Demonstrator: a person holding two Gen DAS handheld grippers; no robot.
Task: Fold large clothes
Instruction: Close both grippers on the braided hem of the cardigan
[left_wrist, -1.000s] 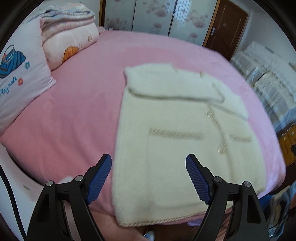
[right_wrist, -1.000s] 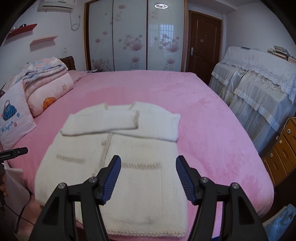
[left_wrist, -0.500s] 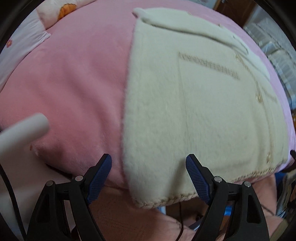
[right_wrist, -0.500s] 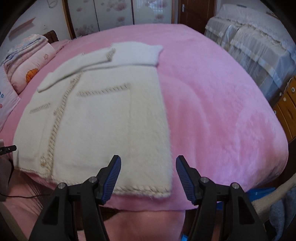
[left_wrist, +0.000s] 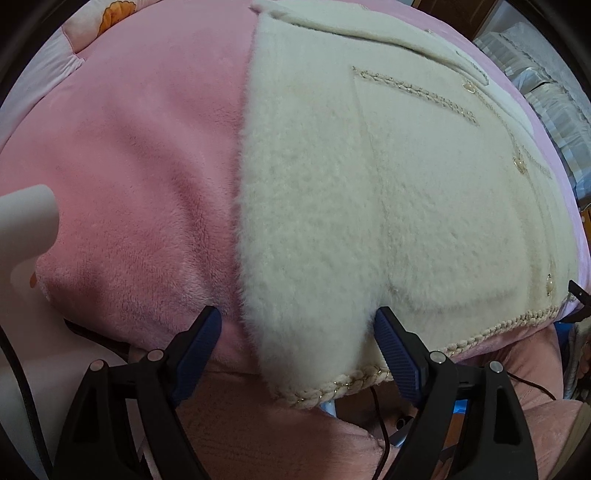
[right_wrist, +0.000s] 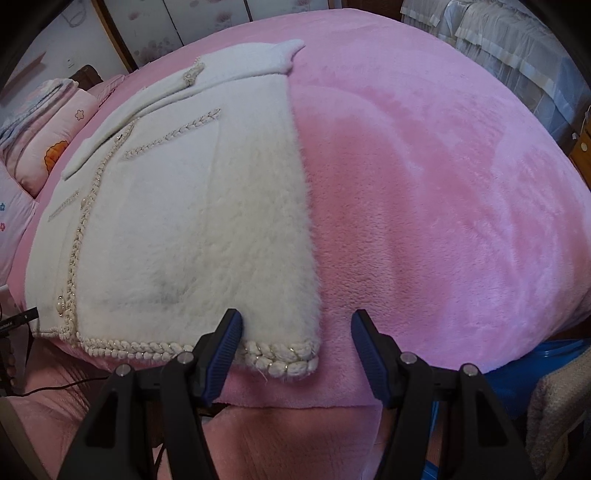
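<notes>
With both sleeves already folded across its chest, the cardigan (right_wrist: 192, 229) lies flat at the bed's (right_wrist: 424, 192) near edge; my left gripper (left_wrist: 297, 338) and right gripper (right_wrist: 295, 338) straddle its hem corners, fingers apart, bottom fold still to do.

- Pink plush bedspread (right_wrist: 424, 192) covers the bed.
- Pink pillow with an orange flower (right_wrist: 55, 147) near the headboard.
- White lace-covered furniture (right_wrist: 517, 48) beside the bed.
- Flower-patterned wardrobe doors (right_wrist: 155, 26) behind.

Cream on pink

Fuzzy cream cardigan (right_wrist: 192, 229) with braided beige trim; plain pink bed (right_wrist: 424, 206); pink pillow (right_wrist: 48, 147) with orange flower.
</notes>
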